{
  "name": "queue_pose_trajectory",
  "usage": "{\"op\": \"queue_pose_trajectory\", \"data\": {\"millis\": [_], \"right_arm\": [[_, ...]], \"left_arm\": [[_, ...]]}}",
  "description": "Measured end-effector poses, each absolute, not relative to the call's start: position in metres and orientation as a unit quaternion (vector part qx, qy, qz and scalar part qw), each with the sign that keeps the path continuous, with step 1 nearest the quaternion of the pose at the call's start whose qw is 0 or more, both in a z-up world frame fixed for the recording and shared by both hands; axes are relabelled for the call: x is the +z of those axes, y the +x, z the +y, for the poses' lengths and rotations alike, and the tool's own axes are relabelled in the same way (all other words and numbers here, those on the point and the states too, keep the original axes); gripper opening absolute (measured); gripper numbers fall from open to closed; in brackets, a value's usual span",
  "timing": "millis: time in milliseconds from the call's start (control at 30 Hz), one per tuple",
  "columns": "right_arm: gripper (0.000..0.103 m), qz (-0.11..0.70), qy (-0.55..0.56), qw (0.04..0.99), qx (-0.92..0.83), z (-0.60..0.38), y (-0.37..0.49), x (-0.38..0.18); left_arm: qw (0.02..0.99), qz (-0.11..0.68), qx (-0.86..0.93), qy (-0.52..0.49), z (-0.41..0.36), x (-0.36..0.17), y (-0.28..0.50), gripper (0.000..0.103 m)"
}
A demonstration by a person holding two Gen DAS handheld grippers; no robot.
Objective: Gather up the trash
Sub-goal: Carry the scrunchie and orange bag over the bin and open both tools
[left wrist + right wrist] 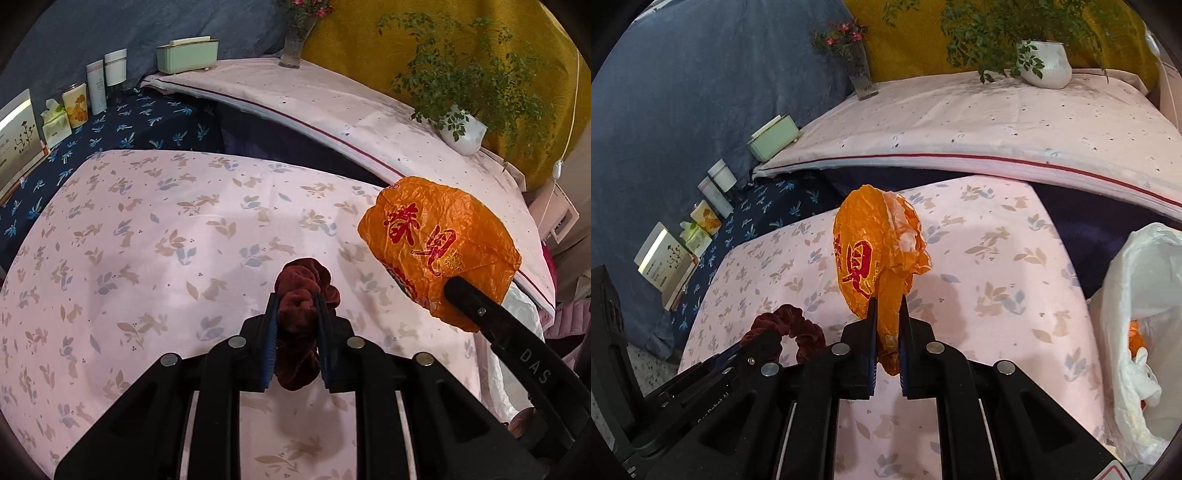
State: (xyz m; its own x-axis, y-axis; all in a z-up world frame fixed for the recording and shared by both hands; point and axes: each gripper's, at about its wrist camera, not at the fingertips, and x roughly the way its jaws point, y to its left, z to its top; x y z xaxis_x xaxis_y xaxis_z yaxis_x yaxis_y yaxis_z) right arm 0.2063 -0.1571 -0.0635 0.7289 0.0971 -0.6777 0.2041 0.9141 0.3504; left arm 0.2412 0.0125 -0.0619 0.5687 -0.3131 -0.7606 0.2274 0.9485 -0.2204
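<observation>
Both fingers clamp trash: scrunchie (301,295), orange wrapper (882,254).

Dark red velvet scrunchie (301,295) centre frame, pinched off bedsheet, crumpled orange plastic wrapper (882,258) w/ red print, lifted mid-frame

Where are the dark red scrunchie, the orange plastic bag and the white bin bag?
Dark red scrunchie (301,291): left wrist view, on its velvet folds just above the fingers.
Orange plastic bag (875,240): right wrist view, on its crumpled upper body.
White bin bag (1137,280): right wrist view, on its outer wall at right.
</observation>
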Motion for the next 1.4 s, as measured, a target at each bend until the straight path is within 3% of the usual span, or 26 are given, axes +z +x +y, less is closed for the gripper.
{"op": "queue_pose_trajectory", "data": {"millis": [667,1400], "right_arm": [[0.009,0.292,0.254,0.917,-0.095,-0.275,0.083,-0.024],[0.009,0.278,0.298,0.898,-0.167,-0.367,0.005,-0.045]], "left_arm": [[0.884,0.398,-0.245,0.022,-0.12,-0.006,0.152,0.018],[0.844,0.412,-0.334,0.075,-0.239,-0.009,0.106,0.021]]}}
